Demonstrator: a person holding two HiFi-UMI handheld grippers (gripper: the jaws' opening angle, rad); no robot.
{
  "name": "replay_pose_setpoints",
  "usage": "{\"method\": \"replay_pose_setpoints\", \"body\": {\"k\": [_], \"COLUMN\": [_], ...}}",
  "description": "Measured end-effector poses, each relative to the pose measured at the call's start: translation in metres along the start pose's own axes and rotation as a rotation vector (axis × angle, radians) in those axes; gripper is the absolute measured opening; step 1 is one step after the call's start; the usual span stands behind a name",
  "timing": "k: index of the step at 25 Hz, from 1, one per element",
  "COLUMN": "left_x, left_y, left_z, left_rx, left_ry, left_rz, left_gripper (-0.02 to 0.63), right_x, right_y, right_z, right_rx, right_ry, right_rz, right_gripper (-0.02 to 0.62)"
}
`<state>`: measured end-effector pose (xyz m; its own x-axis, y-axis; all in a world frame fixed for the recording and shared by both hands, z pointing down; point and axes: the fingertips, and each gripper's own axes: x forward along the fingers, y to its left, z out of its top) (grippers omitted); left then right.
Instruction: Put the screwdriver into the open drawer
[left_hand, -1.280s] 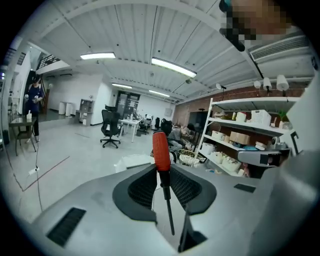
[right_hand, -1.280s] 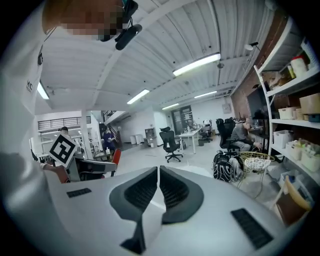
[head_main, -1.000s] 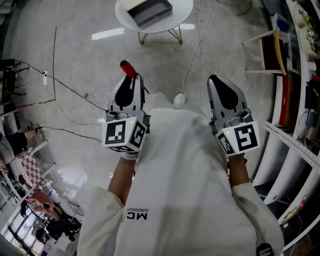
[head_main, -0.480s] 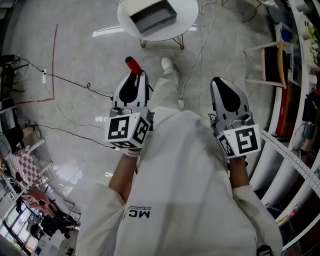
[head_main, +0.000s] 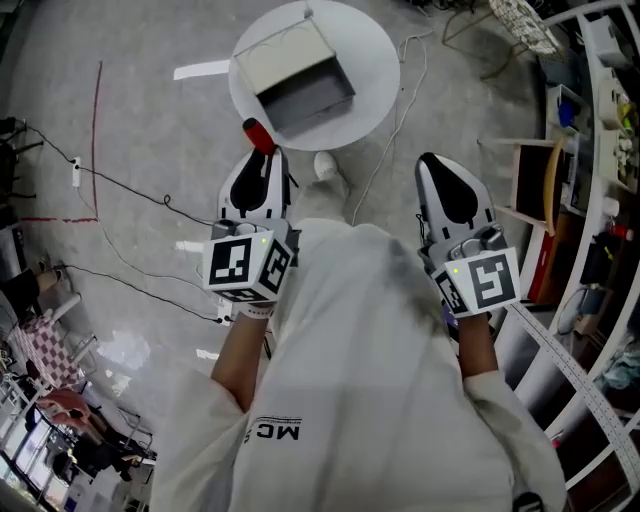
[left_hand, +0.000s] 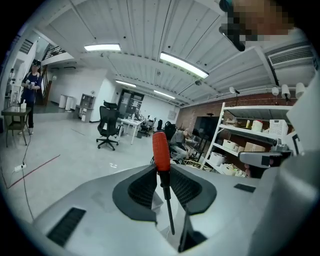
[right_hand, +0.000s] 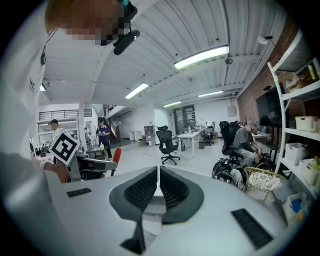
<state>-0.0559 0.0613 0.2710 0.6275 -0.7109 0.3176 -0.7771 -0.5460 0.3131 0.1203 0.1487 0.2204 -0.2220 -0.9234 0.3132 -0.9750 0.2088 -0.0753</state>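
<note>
The red-handled screwdriver (left_hand: 161, 150) is clamped in the left gripper (left_hand: 161, 176), just below the open grey metal drawer (head_main: 312, 100) on the round white bench (head_main: 375, 60) at top centre. Placing it inside seems to remain. The right gripper (right_hand: 158, 172) is closed on nothing.

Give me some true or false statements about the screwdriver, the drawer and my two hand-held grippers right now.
1. The left hand-held gripper is shut on the screwdriver, with the red handle sticking out past the jaws. True.
2. The right hand-held gripper holds a second tool. False: its jaws are together with nothing between them.
3. The screwdriver already lies in the drawer. False: it is clamped in the left hand-held gripper, short of the drawer.
4. The drawer stands open on a round white table. True.
</note>
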Motion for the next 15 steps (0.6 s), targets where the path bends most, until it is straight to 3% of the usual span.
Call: {"method": "replay_pose_setpoints", "body": {"k": [7, 15], "left_x": [0.044, 0.062], "left_y": [0.035, 0.042], "left_z": [0.025, 0.014], "left_rx": [-0.001, -0.033], "left_ry": [0.003, 0.055], "left_rz": [0.025, 0.050], "left_gripper": [0.080, 0.080], "right_x": [0.069, 0.102], "right_y": [-0.010, -0.009], "right_z": [0.024, 0.021], "right_rx": [-0.008, -0.011], "right_ry": [0.024, 0.070], "right_rz": [0.063, 0.156], "right_gripper": [0.074, 0.074]}}
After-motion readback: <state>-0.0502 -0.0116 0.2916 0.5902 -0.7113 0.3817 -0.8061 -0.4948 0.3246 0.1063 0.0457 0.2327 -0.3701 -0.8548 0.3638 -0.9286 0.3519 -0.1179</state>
